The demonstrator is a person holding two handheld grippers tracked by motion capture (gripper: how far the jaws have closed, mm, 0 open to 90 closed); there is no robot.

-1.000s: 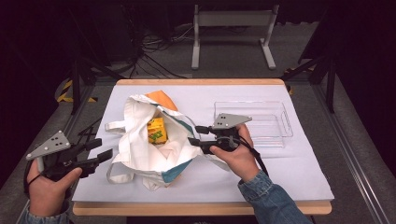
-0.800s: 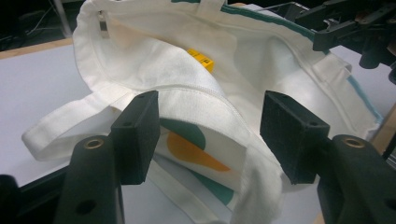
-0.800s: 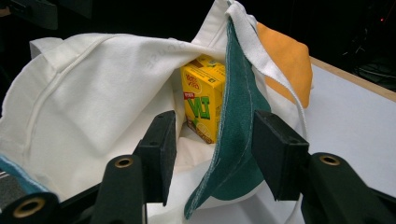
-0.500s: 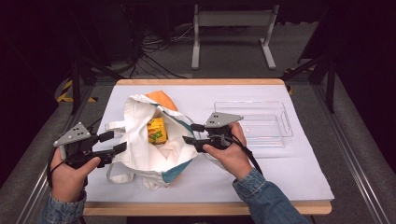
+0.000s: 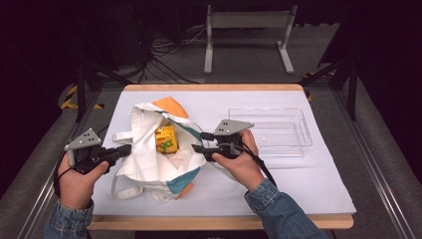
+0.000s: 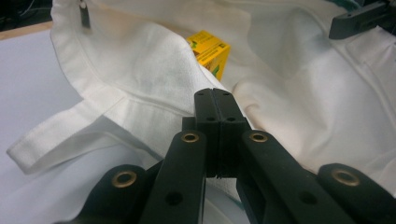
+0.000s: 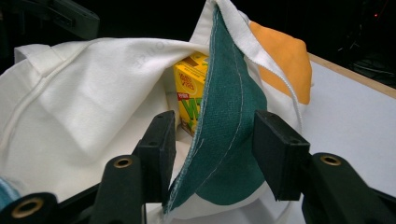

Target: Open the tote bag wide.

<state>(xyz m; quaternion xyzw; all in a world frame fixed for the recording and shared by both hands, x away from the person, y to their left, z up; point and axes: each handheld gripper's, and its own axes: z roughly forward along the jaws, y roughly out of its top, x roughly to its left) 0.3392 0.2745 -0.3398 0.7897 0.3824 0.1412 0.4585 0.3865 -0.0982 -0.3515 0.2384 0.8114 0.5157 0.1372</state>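
Nearest the camera, two denim-sleeved forearms reach in. The left gripper (image 5: pixel 122 150) lies level, pointing right, its jaws pressed flat together at the white cloth of the tote bag's (image 5: pixel 149 154) left rim; whether cloth is pinched between them I cannot tell. The right gripper (image 5: pixel 198 142) points left, its jaws partly apart with the bag's green-lined edge (image 7: pixel 229 126) standing between the pads, not clamped.

The bag lies open on the white table (image 5: pixel 308 184), a yellow carton (image 5: pixel 166 139) inside it. A clear tray (image 5: pixel 278 132) sits beyond the right hand. Farther back are dark floor and cables.

A second ago the left gripper was off the table's left edge, jaws spread; it has come in to the bag.
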